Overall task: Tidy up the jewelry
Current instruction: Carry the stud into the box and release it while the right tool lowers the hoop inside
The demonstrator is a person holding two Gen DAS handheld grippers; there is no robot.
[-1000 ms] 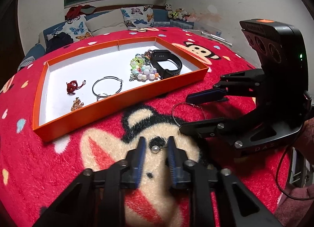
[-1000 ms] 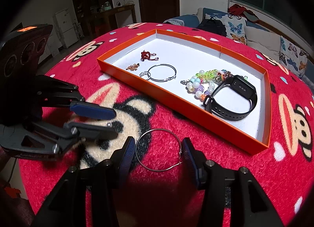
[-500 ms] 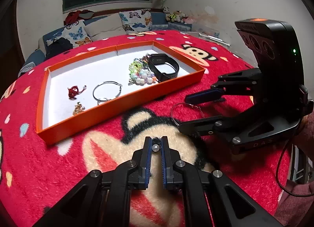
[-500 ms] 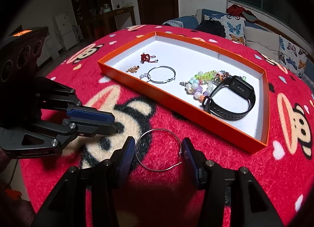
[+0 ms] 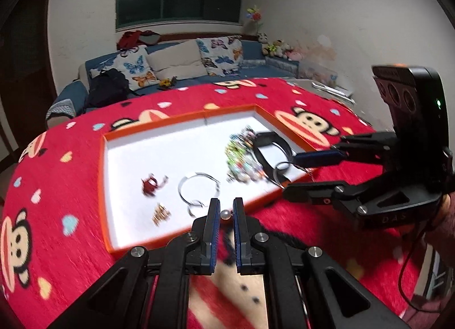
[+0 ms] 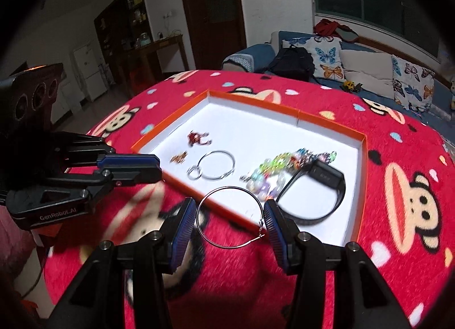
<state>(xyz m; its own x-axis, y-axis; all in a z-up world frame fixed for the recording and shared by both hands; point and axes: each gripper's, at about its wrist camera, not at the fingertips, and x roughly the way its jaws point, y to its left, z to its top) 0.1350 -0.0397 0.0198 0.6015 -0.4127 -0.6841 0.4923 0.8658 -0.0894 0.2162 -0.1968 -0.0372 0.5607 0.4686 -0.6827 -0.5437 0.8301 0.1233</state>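
Observation:
My left gripper (image 5: 226,212) is shut on a small pearl earring (image 5: 225,214) and holds it above the near edge of the orange tray (image 5: 182,236). My right gripper (image 6: 231,219) is shut on a large silver hoop earring (image 6: 257,199), lifted over the tray's near rim (image 6: 227,211). In the white tray lie a red charm (image 6: 196,138), a gold piece (image 6: 179,157), a silver hoop with a ring (image 6: 217,168), a bead bracelet (image 6: 281,164) and a black smartwatch (image 6: 327,178). The right gripper also shows in the left wrist view (image 5: 301,172), the left gripper in the right wrist view (image 6: 142,170).
The tray sits on a round table under a red monkey-print cloth (image 5: 57,187). A sofa with butterfly cushions (image 5: 176,64) stands behind the table. A cable (image 5: 409,280) hangs at the right.
The left gripper closed on the pearl earring and lifted it toward the tray. The right gripper lifted the hoop off the cloth and moved it to the tray's rim.

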